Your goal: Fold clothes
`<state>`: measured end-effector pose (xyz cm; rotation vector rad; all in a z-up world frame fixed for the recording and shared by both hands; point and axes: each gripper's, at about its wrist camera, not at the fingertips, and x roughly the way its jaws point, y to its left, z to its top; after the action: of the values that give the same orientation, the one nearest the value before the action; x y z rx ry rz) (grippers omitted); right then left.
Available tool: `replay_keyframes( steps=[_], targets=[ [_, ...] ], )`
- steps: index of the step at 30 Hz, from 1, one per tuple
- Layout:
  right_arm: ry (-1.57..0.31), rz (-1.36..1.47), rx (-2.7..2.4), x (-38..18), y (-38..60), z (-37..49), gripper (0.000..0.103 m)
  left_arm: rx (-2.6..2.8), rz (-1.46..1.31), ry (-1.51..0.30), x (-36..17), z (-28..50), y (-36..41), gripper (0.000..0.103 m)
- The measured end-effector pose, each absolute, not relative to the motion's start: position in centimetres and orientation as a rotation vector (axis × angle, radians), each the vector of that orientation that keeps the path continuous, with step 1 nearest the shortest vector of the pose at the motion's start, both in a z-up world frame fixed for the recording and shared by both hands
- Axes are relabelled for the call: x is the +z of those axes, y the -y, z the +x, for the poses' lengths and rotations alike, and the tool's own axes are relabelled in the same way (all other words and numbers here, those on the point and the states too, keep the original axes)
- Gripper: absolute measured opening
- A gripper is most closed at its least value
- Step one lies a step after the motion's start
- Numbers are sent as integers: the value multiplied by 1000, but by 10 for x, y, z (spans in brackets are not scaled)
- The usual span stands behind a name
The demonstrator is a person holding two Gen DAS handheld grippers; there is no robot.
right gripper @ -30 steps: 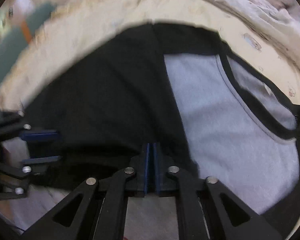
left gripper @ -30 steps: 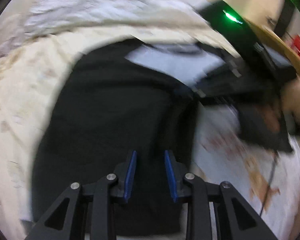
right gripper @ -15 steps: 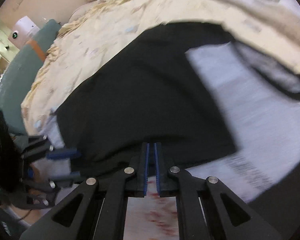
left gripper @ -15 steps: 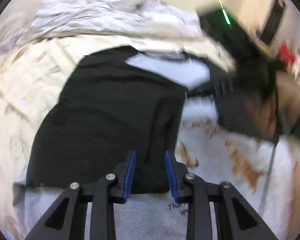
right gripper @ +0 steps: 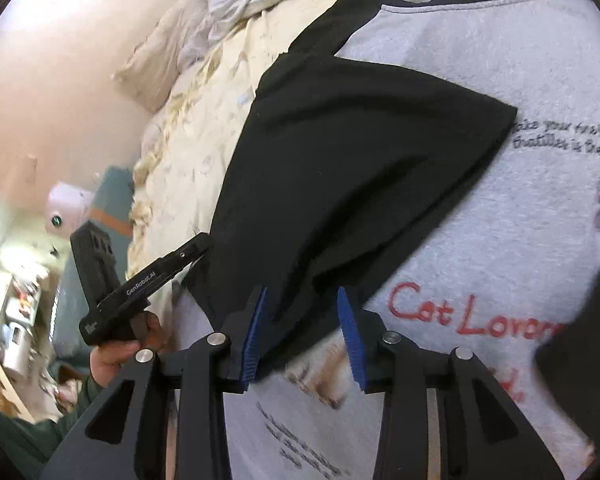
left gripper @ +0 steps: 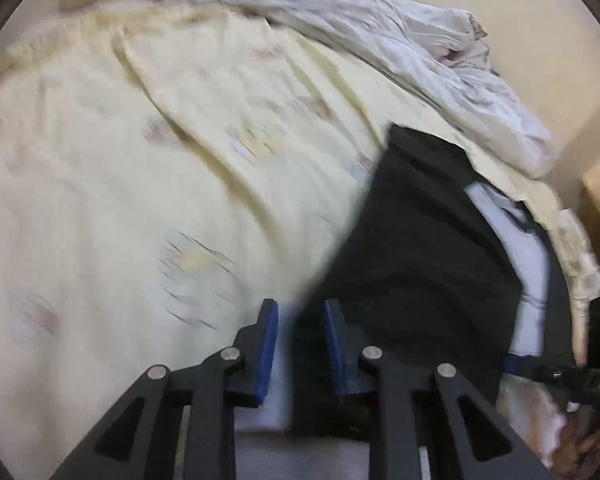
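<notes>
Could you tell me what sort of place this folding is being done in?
Most likely a bedroom. The shirt lies on a bed with a cream bedspread, a rumpled white blanket is heaped by the wall, and a pillow sits at the far end.

I see a cream bedspread (left gripper: 148, 168) with rumpled white bedding (left gripper: 400, 40) heaped behind it. A plain beige wall (left gripper: 540, 32) rises beyond.

Black right gripper (right gripper: 302, 332), blue-lined jaws, silver screws, green sleeve (right gripper: 24, 436).
</notes>
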<state>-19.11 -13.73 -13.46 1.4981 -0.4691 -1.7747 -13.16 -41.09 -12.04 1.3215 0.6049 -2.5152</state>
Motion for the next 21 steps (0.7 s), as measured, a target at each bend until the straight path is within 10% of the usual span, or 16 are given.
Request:
replay_keyframes(
  steps=[10, 13, 15, 21],
  targets=[
    [777, 1535, -1658, -165, 144, -213, 41, -2488, 1352, -733, -127, -123, 421, 29],
    [729, 1537, -1667, -165, 146, -202, 29, -2487, 1352, -724, -126, -120, 422, 29],
    [659, 1534, -1685, -161, 153, -192, 2, -2485, 1349, -742, -126, -119, 424, 29],
    [642, 1549, -1712, -153, 158, -166, 1, -2485, 1348, -726, -127, -119, 422, 29]
  ],
)
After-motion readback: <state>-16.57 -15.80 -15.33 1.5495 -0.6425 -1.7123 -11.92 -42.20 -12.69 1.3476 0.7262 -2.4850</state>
